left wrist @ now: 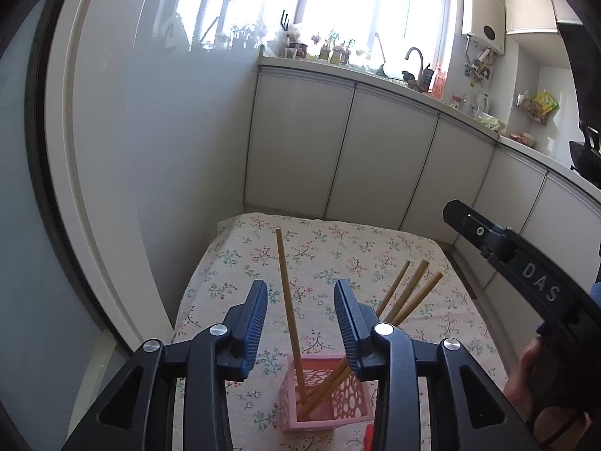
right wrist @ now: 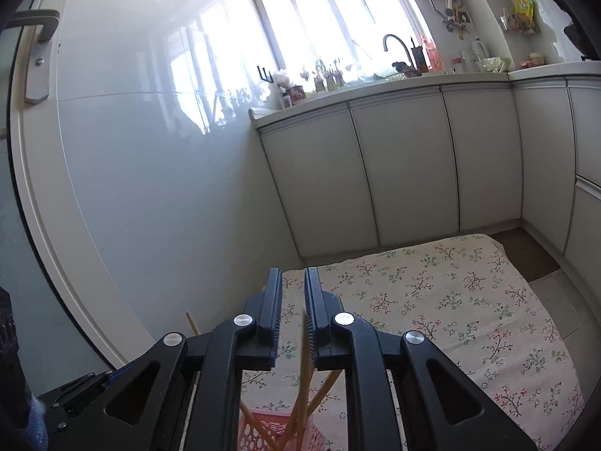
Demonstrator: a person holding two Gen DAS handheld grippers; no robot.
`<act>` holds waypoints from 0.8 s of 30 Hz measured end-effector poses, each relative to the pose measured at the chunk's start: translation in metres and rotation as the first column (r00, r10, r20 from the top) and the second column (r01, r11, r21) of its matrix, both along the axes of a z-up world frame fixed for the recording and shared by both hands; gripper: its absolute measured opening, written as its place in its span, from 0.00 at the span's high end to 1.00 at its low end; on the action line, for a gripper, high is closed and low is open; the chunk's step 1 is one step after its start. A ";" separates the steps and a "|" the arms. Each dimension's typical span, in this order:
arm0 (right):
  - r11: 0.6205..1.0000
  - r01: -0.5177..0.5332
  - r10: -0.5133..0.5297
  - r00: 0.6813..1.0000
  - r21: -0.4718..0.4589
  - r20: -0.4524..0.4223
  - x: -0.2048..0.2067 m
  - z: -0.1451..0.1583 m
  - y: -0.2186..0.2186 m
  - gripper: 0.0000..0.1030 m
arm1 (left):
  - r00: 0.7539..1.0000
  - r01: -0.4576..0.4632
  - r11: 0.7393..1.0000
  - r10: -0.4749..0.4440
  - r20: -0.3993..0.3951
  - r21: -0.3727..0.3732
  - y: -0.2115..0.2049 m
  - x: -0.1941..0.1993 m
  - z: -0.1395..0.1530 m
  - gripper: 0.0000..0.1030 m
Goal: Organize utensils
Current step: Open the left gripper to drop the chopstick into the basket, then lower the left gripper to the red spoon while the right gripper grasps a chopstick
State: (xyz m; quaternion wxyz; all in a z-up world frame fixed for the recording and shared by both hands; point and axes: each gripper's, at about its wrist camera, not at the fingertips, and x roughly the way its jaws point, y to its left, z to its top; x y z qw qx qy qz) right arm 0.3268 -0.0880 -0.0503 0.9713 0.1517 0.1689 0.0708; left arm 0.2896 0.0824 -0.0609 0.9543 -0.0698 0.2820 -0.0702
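A pink perforated holder (left wrist: pixel 319 394) stands on the floral tablecloth (left wrist: pixel 338 255) and holds several wooden chopsticks. One chopstick (left wrist: pixel 287 300) stands nearly upright; the others (left wrist: pixel 409 293) lean right. My left gripper (left wrist: pixel 300 300) is open above the holder, its fingers either side of the upright chopstick without touching it. In the right wrist view my right gripper (right wrist: pixel 293 300) is open with a narrow gap above the holder (right wrist: pixel 263 432). A chopstick (right wrist: pixel 306 360) rises along its right finger; the jaws do not clamp it. The right gripper's body (left wrist: pixel 526 270) shows in the left wrist view.
The table stands in a corner between a glossy white wall (left wrist: pixel 150 112) and white kitchen cabinets (left wrist: pixel 375 150). A counter with a sink tap (left wrist: pixel 415 58) and bottles runs behind. A small red thing (left wrist: pixel 369 436) lies beside the holder. A door handle (right wrist: pixel 37 56) is at left.
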 end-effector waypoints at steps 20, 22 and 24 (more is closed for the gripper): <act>0.996 0.062 -0.084 0.905 -0.066 -0.416 -0.092 -0.014 -0.096 0.31 | 0.939 0.067 0.988 -0.014 -0.345 0.141 -0.024 -0.041 -0.037 0.17; 0.995 0.070 -0.095 0.871 -0.070 -0.482 -0.097 -0.027 -0.104 0.31 | 0.915 0.099 0.984 -0.032 -0.402 0.146 -0.029 -0.043 -0.049 0.17; 0.996 0.065 -0.084 0.826 -0.055 -0.557 -0.100 -0.043 -0.113 0.31 | 0.893 0.140 0.978 -0.059 -0.446 0.152 -0.037 -0.047 -0.060 0.17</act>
